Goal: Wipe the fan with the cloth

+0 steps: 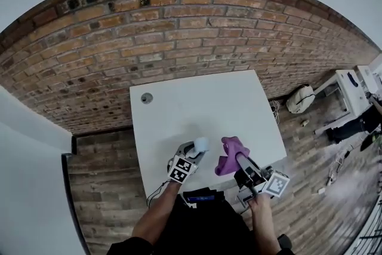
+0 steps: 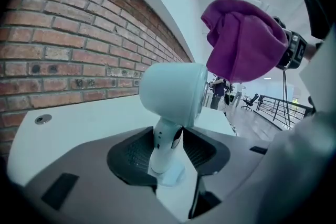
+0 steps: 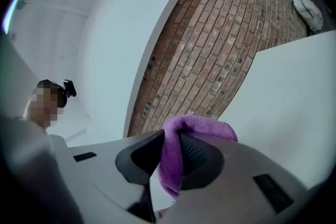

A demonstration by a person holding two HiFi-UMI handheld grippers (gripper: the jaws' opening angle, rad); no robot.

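Grip: left gripper (image 2: 167,150) closed on the near-upright stem of the small pale-blue round-headed plastic fan (image 2: 173,91); right gripper (image 3: 169,157) clamped on a fold of the purple microfibre cloth (image 3: 202,126). Cloth hangs just right of the fan head, apart from it, above the white table (image 1: 197,104); wiping calls for a leftward move. No legible brand or writing shows.
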